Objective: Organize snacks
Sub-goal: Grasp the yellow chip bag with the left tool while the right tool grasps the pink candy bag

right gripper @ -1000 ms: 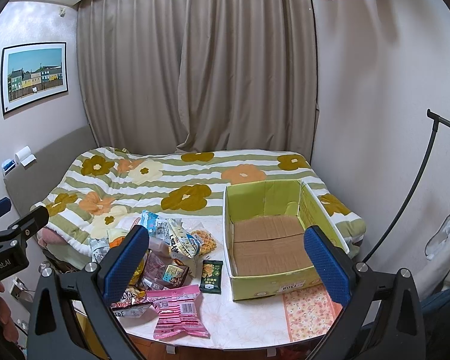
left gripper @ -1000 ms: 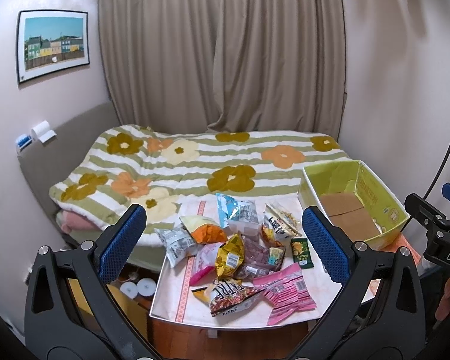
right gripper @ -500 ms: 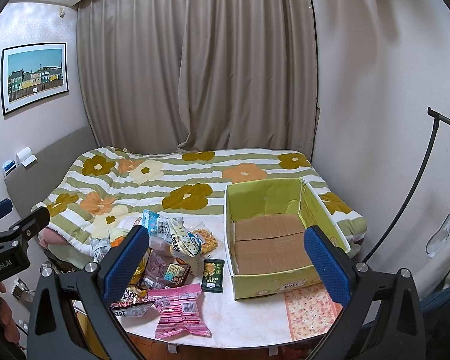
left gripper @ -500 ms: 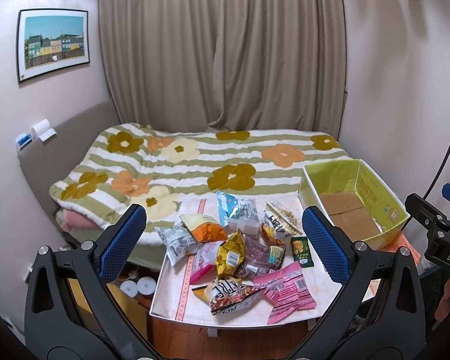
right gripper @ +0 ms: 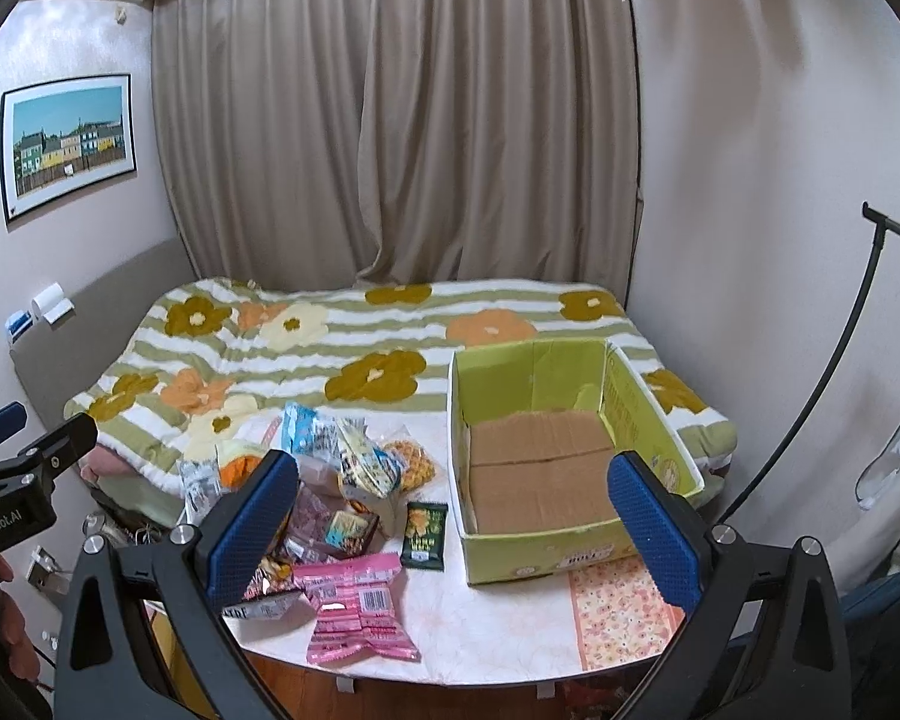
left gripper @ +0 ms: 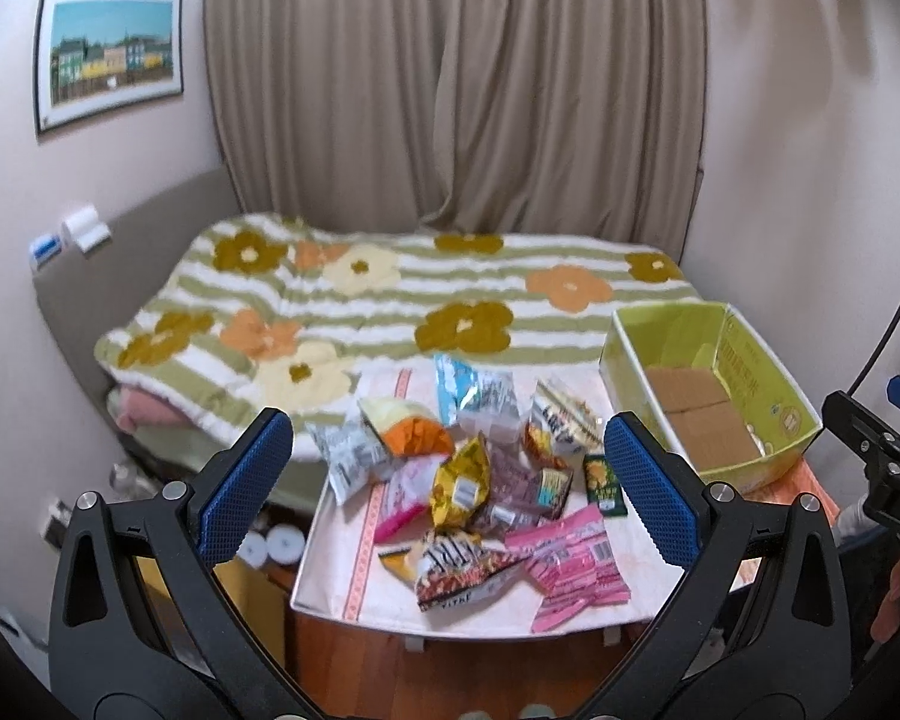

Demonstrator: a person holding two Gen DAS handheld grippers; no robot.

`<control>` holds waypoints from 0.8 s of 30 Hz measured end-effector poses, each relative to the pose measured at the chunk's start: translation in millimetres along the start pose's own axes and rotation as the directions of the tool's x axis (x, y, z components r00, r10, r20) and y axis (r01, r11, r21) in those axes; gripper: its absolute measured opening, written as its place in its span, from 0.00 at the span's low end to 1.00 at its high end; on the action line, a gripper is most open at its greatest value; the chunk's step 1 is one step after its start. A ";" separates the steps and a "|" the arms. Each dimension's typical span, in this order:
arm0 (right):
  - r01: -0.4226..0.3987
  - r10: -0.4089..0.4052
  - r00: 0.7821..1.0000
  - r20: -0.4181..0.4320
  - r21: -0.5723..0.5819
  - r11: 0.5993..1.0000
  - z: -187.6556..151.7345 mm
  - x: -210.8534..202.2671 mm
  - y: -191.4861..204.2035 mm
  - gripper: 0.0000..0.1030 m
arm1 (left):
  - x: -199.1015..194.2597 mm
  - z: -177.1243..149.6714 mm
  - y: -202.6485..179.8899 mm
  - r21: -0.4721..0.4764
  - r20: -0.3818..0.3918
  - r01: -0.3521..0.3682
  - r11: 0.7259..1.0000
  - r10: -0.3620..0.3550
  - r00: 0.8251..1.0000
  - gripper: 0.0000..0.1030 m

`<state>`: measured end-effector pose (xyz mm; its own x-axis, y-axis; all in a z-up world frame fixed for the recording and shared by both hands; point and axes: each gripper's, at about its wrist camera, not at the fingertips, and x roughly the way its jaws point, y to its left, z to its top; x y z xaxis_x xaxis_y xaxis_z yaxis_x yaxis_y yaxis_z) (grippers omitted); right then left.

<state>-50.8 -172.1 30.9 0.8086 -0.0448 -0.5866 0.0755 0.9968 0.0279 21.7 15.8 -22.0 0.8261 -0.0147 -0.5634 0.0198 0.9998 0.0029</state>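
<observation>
A heap of snack packets (left gripper: 474,474) lies on a small white table (left gripper: 354,576), also in the right wrist view (right gripper: 330,504). It includes a pink packet (left gripper: 573,567) (right gripper: 354,606), a gold bag (left gripper: 459,483), a blue bag (left gripper: 471,396) and a small green packet (left gripper: 603,477) (right gripper: 424,534). An empty green cardboard box (left gripper: 768,402) (right gripper: 648,420) stands at the table's right end. My left gripper (left gripper: 450,492) is open and empty, held above and before the heap. My right gripper (right gripper: 453,531) is open and empty, before the box and heap.
A bed with a striped flowered cover (left gripper: 390,306) lies behind the table, with curtains (left gripper: 450,90) beyond. Walls stand close at left and right. A black curved stand (right gripper: 834,372) is at the right. Rolls (left gripper: 276,543) sit on the floor left of the table.
Both views have shifted slightly closer to the table and a little down; the left wrist view is blurred with motion. Nothing on the table has moved.
</observation>
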 end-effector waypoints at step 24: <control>-0.353 0.288 0.762 -0.580 0.002 0.936 -131.2 196.9 36.7 1.00 | 211.0 -124.0 20.6 -0.242 -0.582 -0.049 0.969 -0.104 0.806 1.00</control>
<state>34.6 -135.6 -189.8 0.2990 0.2919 -0.9085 -0.2133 0.9484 0.2346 126.5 35.0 -243.3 0.3363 -0.1081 -0.9355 -0.1575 0.9729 -0.1690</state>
